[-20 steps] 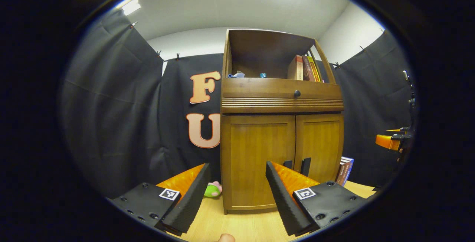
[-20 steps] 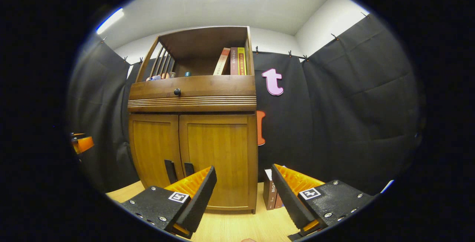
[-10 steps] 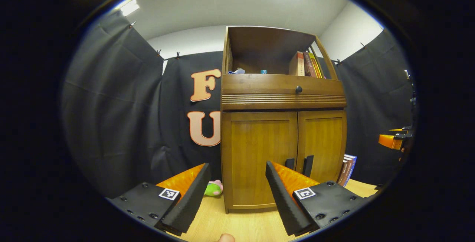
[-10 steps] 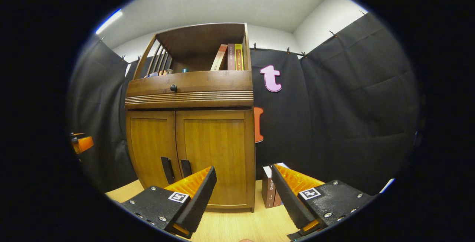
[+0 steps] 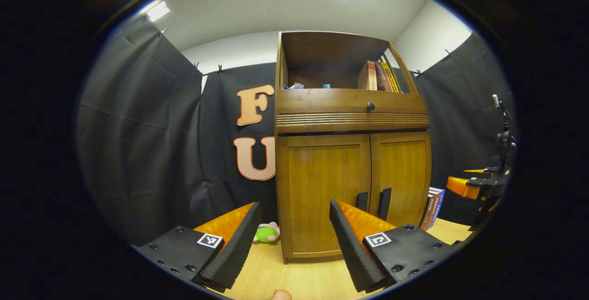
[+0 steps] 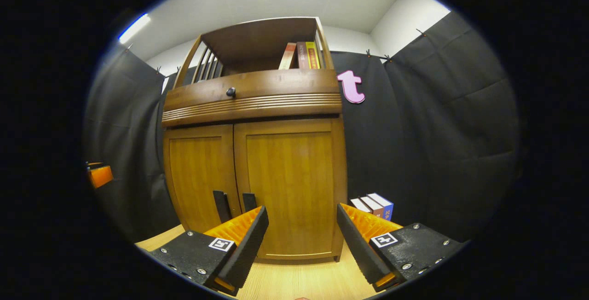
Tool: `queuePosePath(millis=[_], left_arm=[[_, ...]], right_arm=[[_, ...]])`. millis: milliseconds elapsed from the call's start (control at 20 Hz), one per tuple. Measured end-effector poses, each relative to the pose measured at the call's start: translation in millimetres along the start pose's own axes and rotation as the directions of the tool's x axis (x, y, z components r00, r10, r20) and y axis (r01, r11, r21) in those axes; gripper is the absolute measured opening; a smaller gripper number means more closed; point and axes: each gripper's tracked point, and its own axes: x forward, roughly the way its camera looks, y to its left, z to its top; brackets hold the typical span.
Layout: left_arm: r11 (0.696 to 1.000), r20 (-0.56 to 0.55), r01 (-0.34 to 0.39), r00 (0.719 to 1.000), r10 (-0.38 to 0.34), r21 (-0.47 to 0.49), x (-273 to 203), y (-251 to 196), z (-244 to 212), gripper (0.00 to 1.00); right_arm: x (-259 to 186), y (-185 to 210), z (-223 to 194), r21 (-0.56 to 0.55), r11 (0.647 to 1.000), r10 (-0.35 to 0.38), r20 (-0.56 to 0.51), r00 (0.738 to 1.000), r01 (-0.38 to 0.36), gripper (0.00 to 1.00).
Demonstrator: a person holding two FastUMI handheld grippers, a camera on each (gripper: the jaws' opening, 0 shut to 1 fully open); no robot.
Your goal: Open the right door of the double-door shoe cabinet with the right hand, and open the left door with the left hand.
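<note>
Centre frame, left gripper view: shoe cabinet (image 5: 352, 152), brown wood, standing on pale wood floor (image 5: 303, 281). Both doors shut; left door (image 5: 324, 189) and right door (image 5: 401, 175) meeting at a centre seam, each with a dark upright handle: left handle (image 5: 362, 201), right handle (image 5: 384, 202). Above the doors, ribbed drawer front with round dark knob (image 5: 370, 106).

Open top shelf: upright books (image 5: 378, 76) at right, spine lettering too small to read; pale crumpled item (image 5: 293, 86) and small blue object (image 5: 326, 86) at left, neither identifiable. Shelf interior largely hidden by the drawer front.

Lower frame: left gripper (image 5: 292, 235), fingers parted wide, nothing between them, well short of the cabinet; square black-and-white marker tags on both finger bases. Right finger overlapped the foot of the left door and the lower end of the left handle. Green and pink soft toy (image 5: 267, 233) on floor beside the cabinet's lower left corner, partly hidden behind the left finger. Book stack (image 5: 432, 208) leaning at the cabinet's right side, titles illegible. Fingertip (image 5: 280, 295) cut off at bottom edge.

Far right edge of the same view: right gripper (image 5: 478, 186), orange and black, partly cut off.

Lower frame, right gripper view: right gripper (image 6: 301, 240), fingers spread apart, empty, clear of the cabinet, facing the right door (image 6: 290, 185). Right handle (image 6: 249, 201) partly hidden behind the left finger. Three book spines (image 6: 373, 204) at right, behind the right finger.
</note>
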Motion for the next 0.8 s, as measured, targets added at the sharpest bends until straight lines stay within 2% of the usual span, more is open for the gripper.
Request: queuePosePath(millis=[50, 100, 350, 700, 750, 800], left_arm=[[1.000, -0.001, -0.001, 1.000, 0.001, -0.001, -0.6, 1.5, 0.0, 0.95], [1.000, -0.001, -0.002, 1.000, 0.002, -0.001, -0.5, 3.1, -0.3, 0.95], [1.000, -0.011, -0.010, 1.000, 0.010, -0.006, -0.6, 11.6, -6.9, 0.95], [1.000, -0.027, -0.031, 0.999, 0.031, 0.004, 1.5, 25.7, -18.4, 0.96], [1.000, -0.030, -0.028, 0.999, 0.028, 0.003, 2.2, 25.9, -21.3, 0.95], [1.000, -0.034, -0.023, 0.999, 0.023, -0.001, 3.0, 25.1, -23.3, 0.95]], right_arm=[[5.8, 13.7, -5.5, -0.004, 1.000, 0.022, -0.010, 1.000, -0.022, 1.00], [10.7, 25.3, -11.9, -0.006, 0.999, 0.045, -0.020, 0.999, -0.045, 0.93], [44.4, 69.8, -50.1, -0.017, 0.993, 0.113, -0.074, 0.991, -0.114, 0.93], [96.6, 94.6, -84.0, -0.024, 0.993, 0.114, -0.115, 0.987, -0.118, 0.93], [100.6, 96.3, -84.5, -0.024, 0.993, 0.112, -0.111, 0.988, -0.115, 1.00], [107.0, 97.4, -86.1, -0.024, 0.994, 0.107, -0.106, 0.989, -0.110, 0.93]])
